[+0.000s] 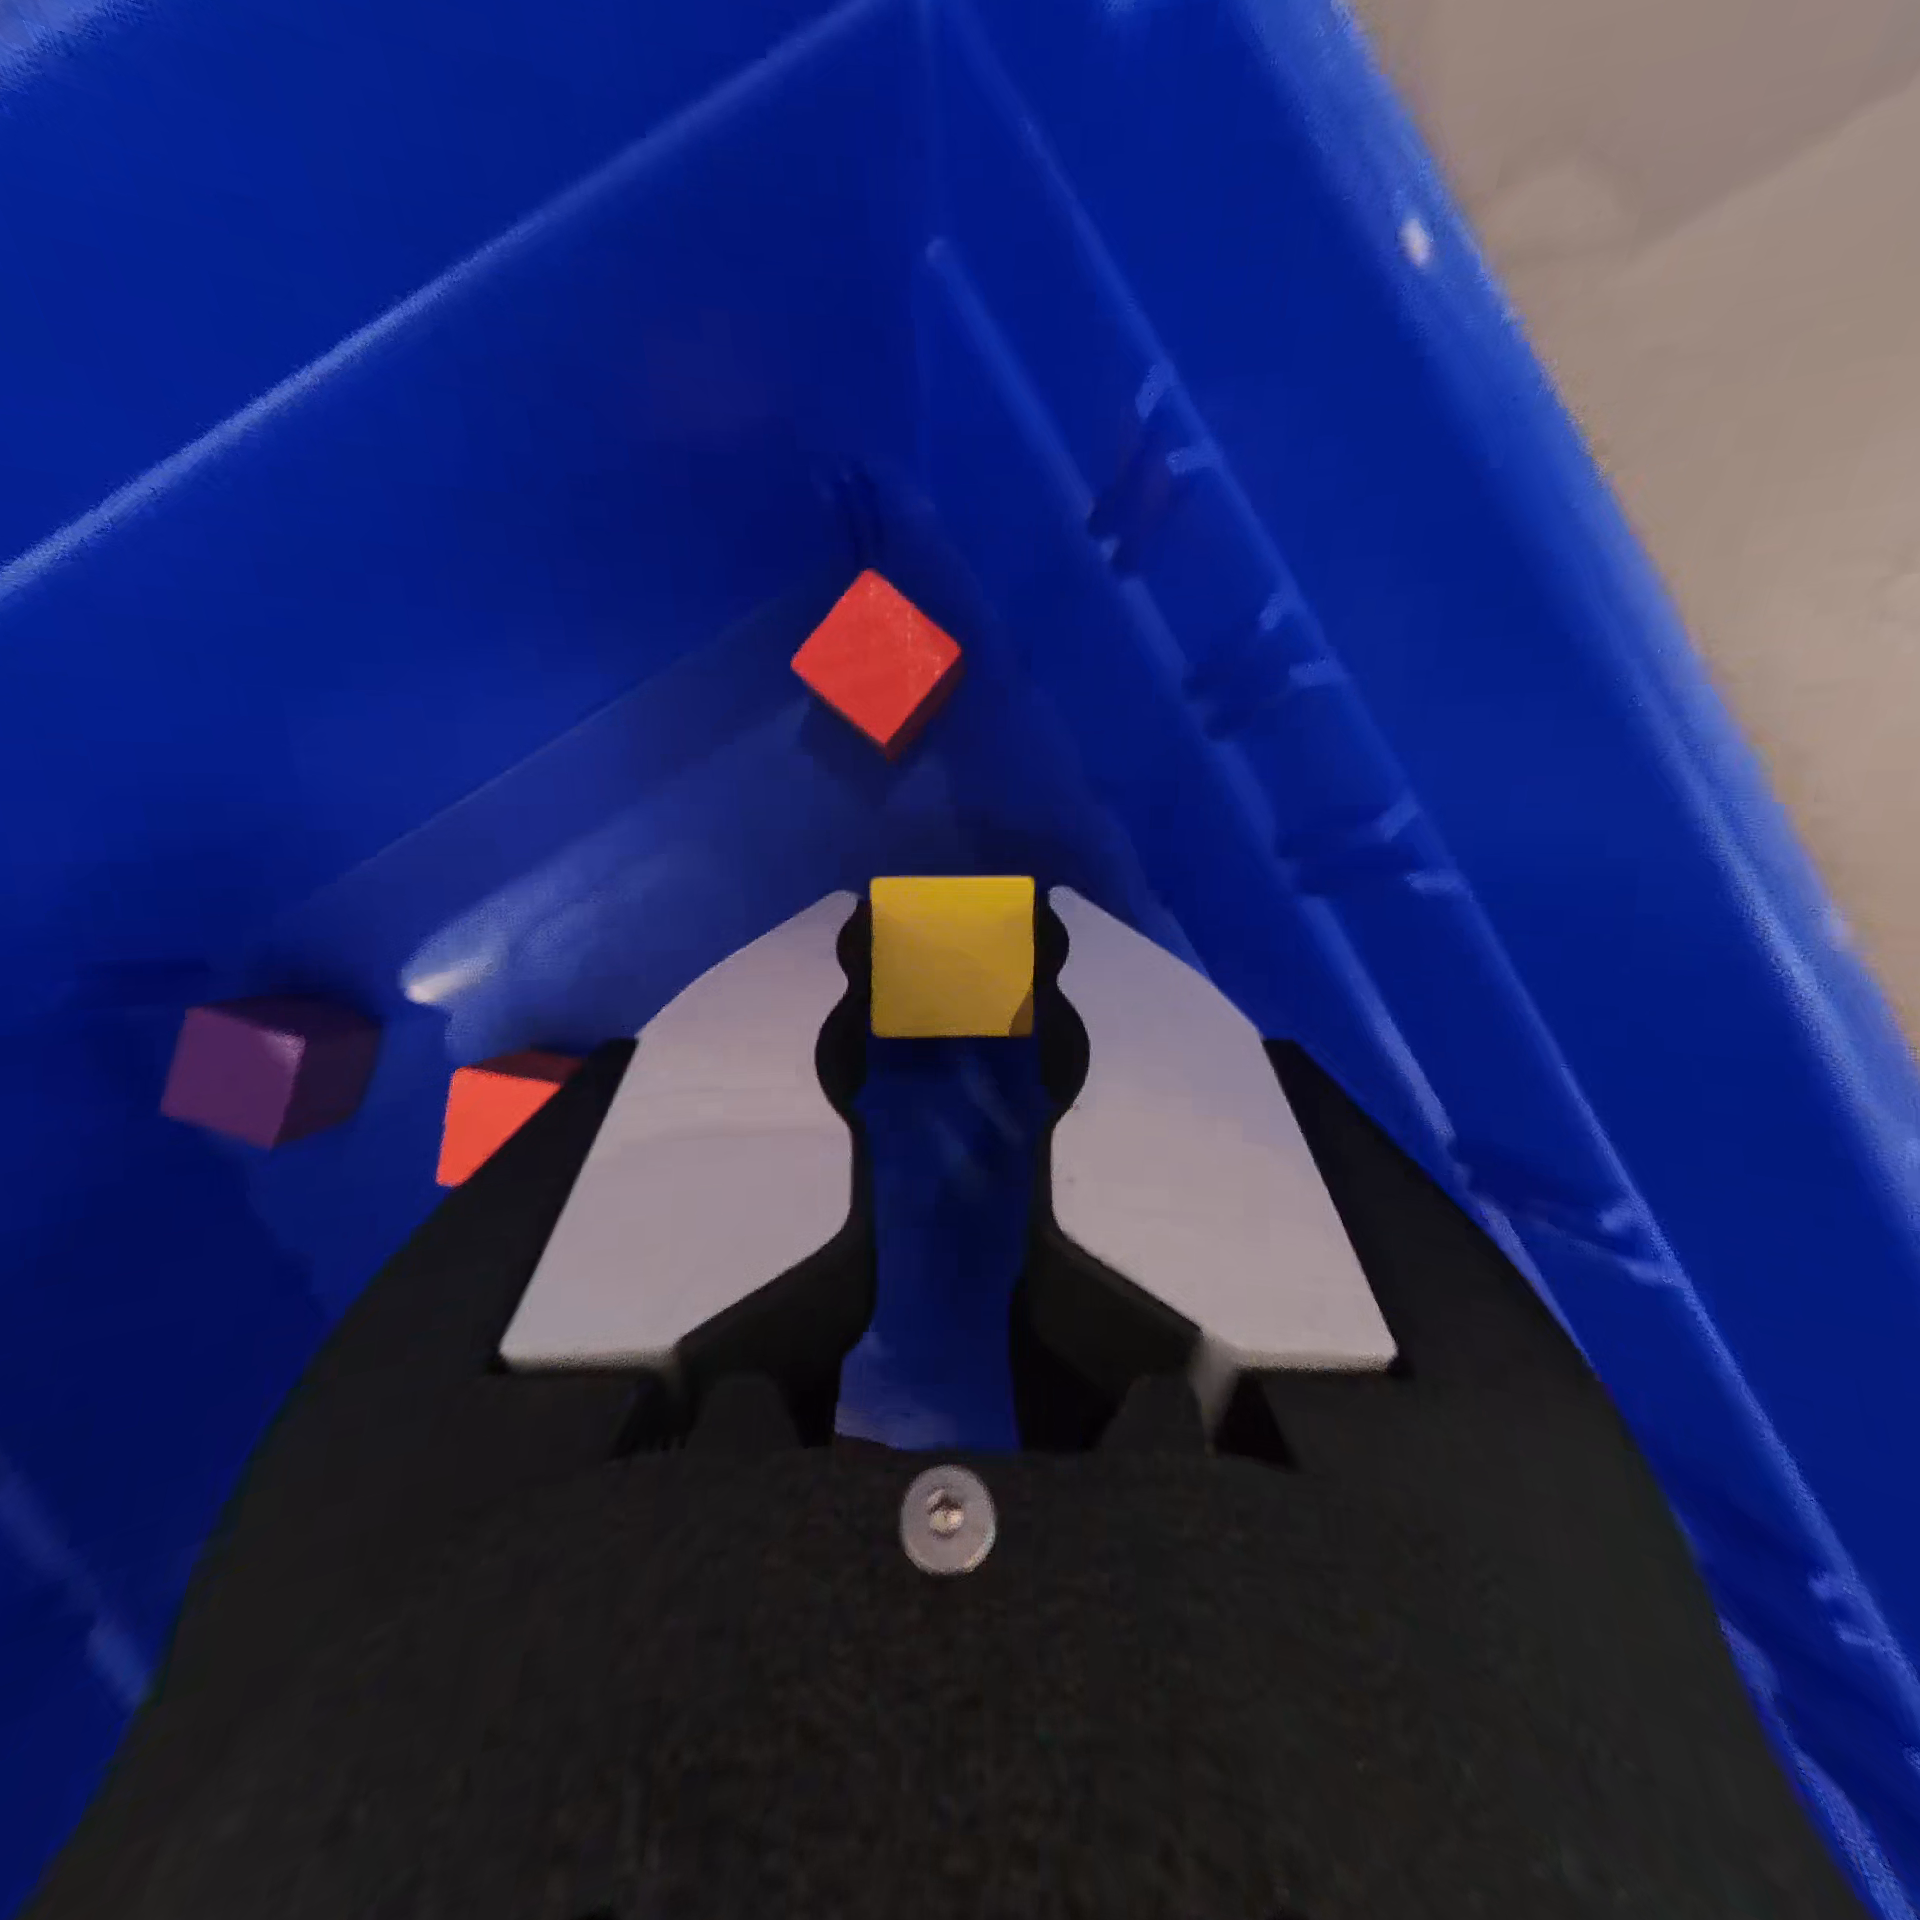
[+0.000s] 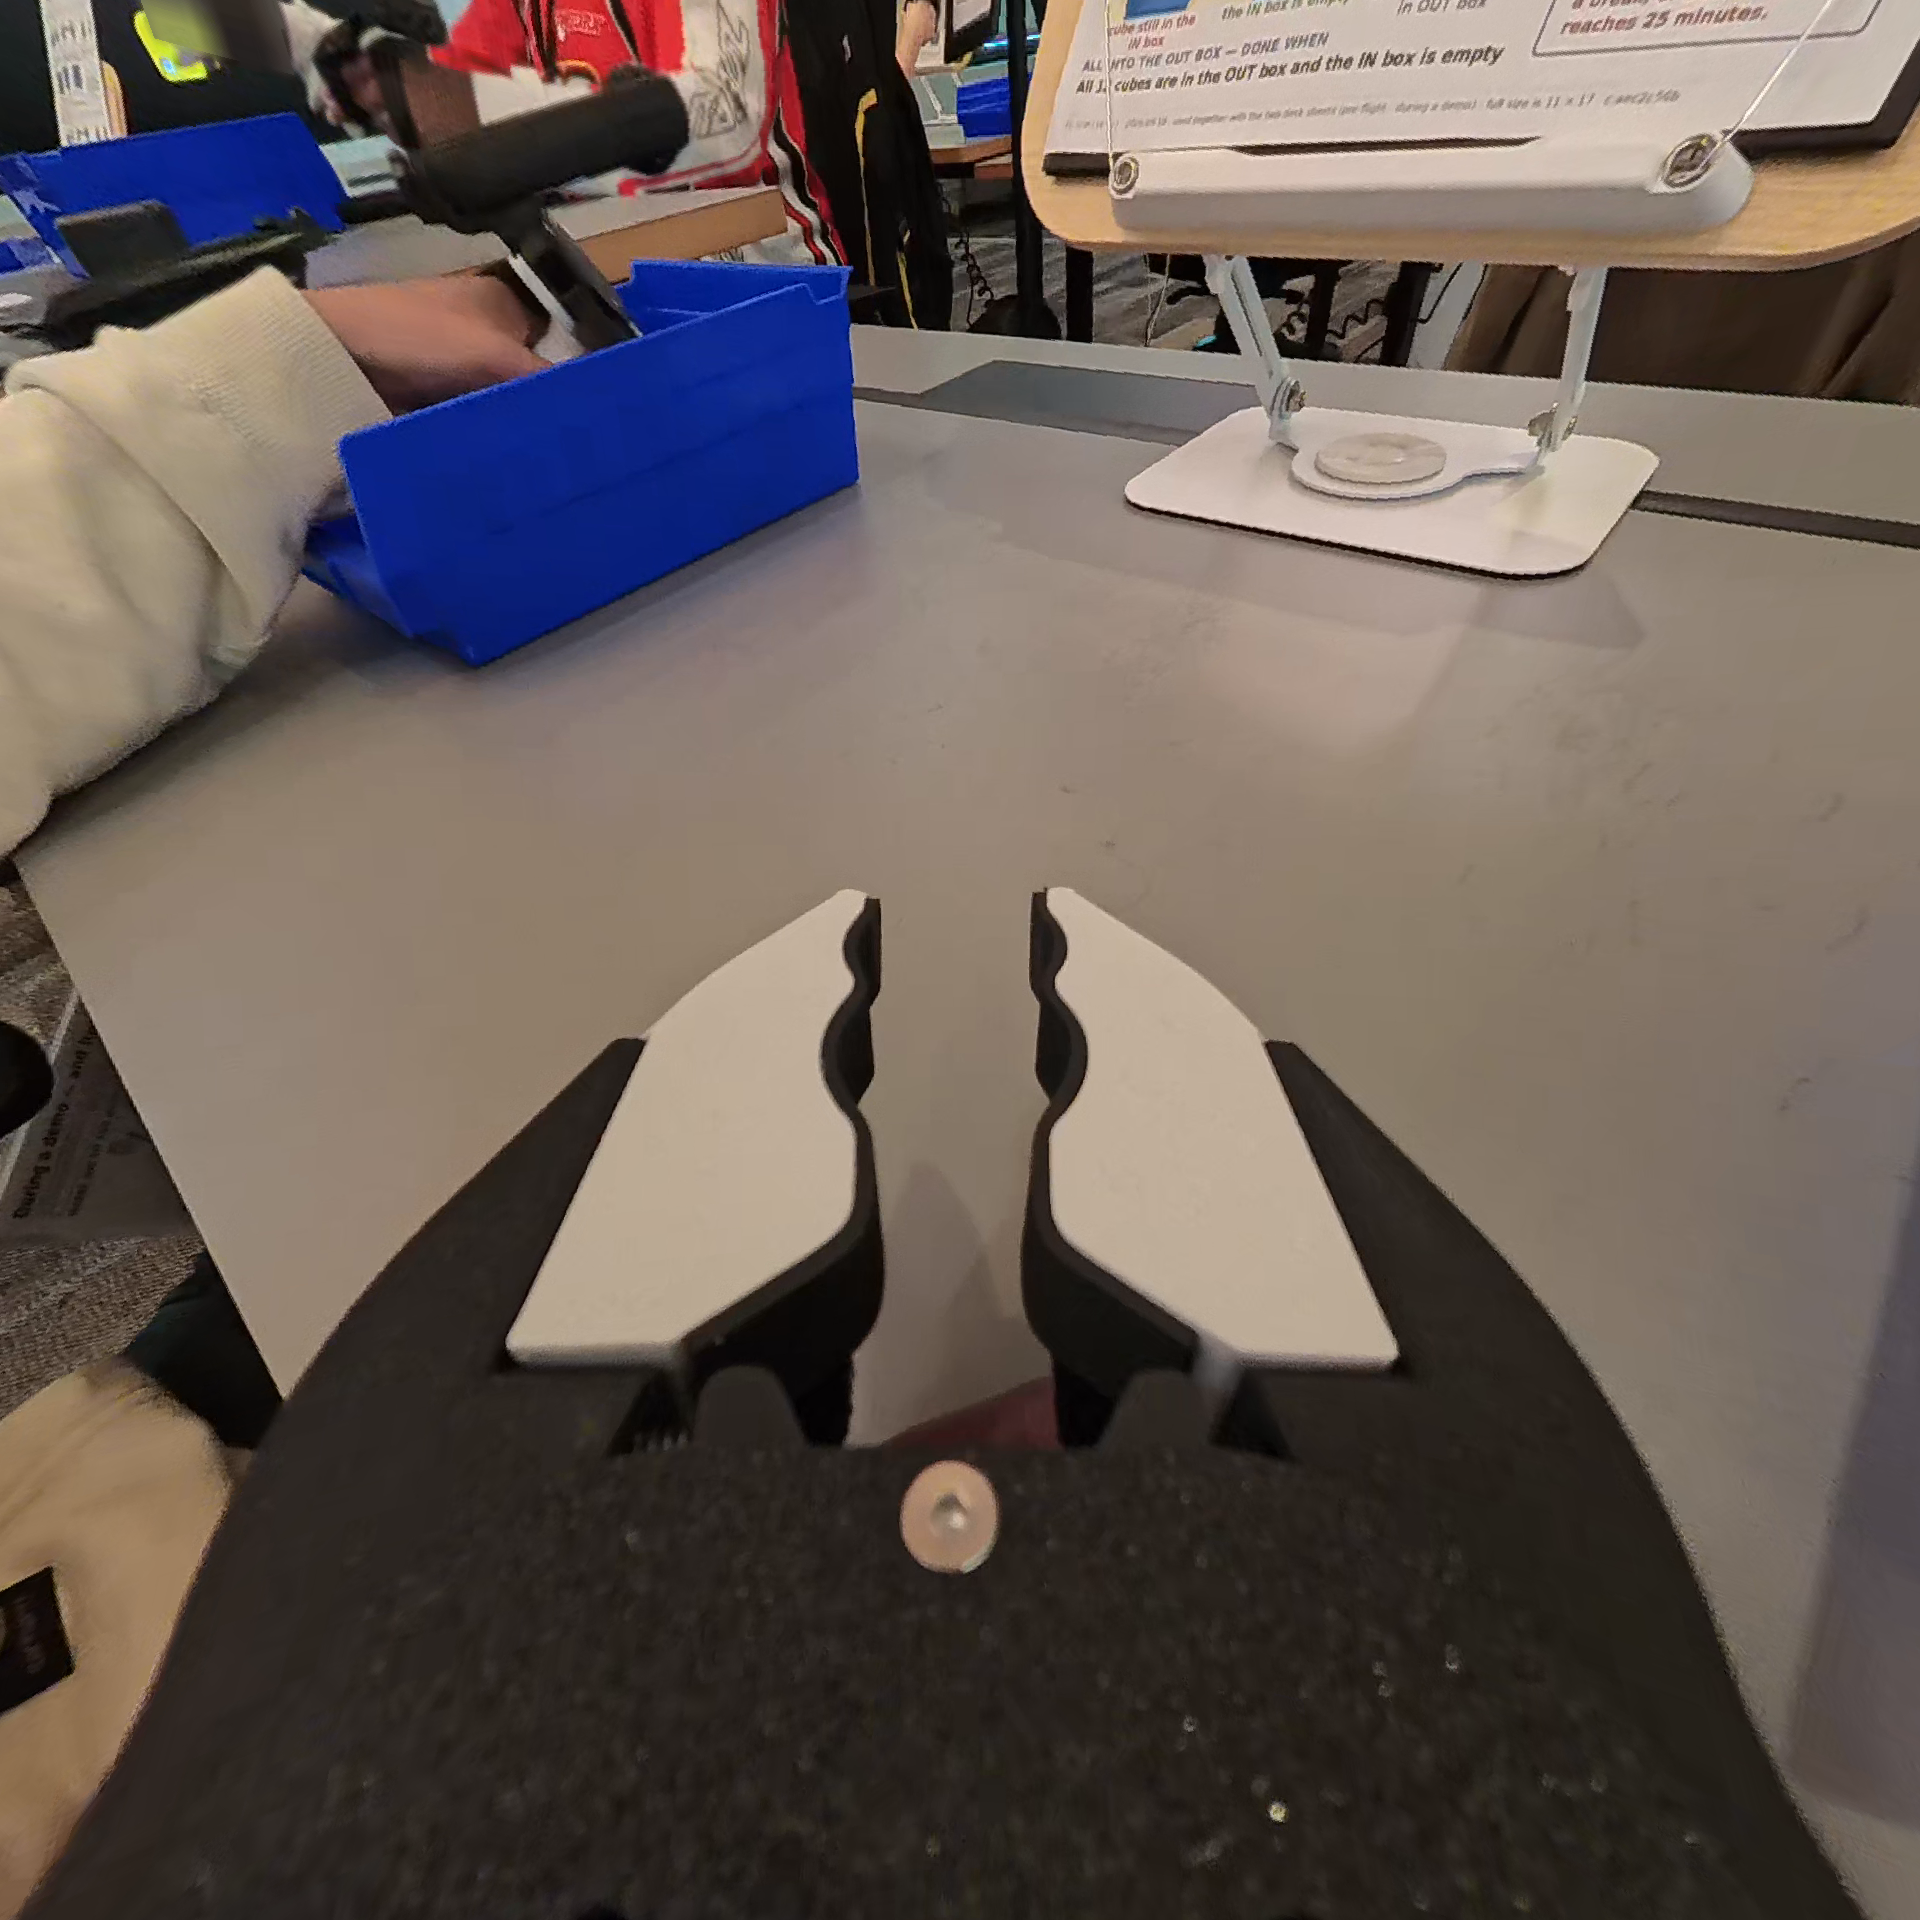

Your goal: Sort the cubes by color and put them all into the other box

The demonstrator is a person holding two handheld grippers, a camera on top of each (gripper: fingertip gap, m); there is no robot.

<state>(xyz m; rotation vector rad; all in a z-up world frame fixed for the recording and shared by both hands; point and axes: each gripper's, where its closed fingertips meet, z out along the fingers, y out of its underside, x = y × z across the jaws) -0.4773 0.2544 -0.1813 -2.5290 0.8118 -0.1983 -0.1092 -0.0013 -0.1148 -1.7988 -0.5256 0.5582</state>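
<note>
4 cubes, left wrist view only: yellow cube (image 1: 952, 956) clamped in left gripper (image 1: 954, 961); 2 red cubes (image 1: 876, 659), 1 purple cube (image 1: 265, 1072) inside blue bin (image 1: 520, 416). Right gripper (image 2: 956, 925): jaws parted, empty, over grey table (image 2: 1247, 779).

Left gripper (image 1: 952, 961) inside blue box (image 1: 520, 468), jaws closed on yellow cube (image 1: 952, 956) near the box's far corner. Red cube (image 1: 876, 660) on the floor close to that corner. Purple cube (image 1: 265, 1070) and second red cube (image 1: 488, 1117) along the left wall, the latter partly hidden.
</note>
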